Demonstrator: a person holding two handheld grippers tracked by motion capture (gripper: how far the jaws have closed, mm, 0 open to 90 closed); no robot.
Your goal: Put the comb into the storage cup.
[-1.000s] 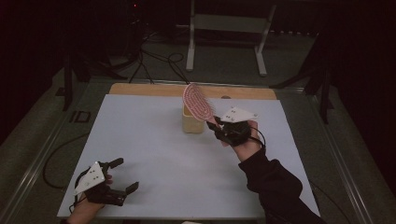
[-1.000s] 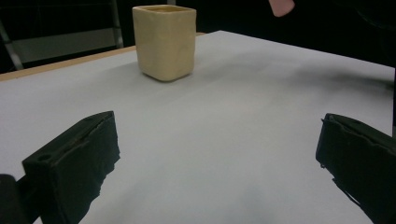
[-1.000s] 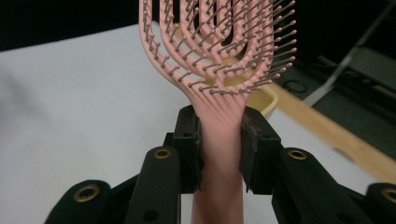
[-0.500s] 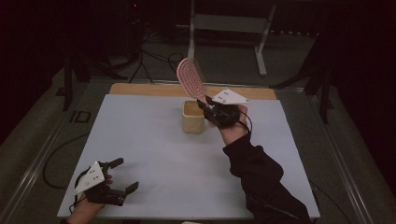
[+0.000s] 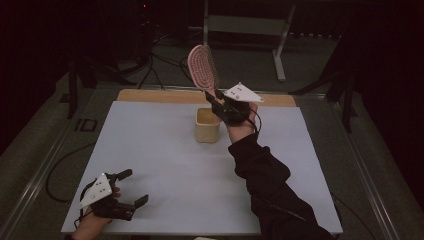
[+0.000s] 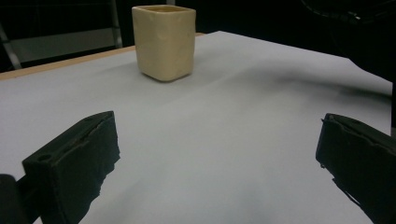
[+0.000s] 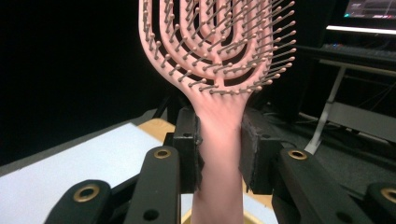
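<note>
A pink hairbrush [image 5: 202, 67] with rows of bristles is held up in the air, head up and tilted back-left, above a cream square cup [image 5: 207, 125] that stands on the white table mat [image 5: 165, 165]. My right gripper [image 5: 214, 100] is shut on the hairbrush handle [image 7: 219, 135], just right of and above the cup. In the right gripper view both pads press the handle's sides and the hairbrush [image 7: 215, 42] head rises above them. My left gripper [image 5: 131, 187] rests open near the front left corner of the mat. The left gripper [image 6: 215, 163] faces the cup [image 6: 164, 41] across bare mat.
A wooden board edge [image 5: 150, 96] runs along the mat's far side. Beyond the table a metal stand [image 5: 240, 25] and cables lie on the dark floor. The person's dark sleeve [image 5: 270, 190] crosses the mat's right half.
My right gripper has lifted the hairbrush from beside the cup, swinging it up and back so the head stands higher above the cup. The left gripper has stayed put.
</note>
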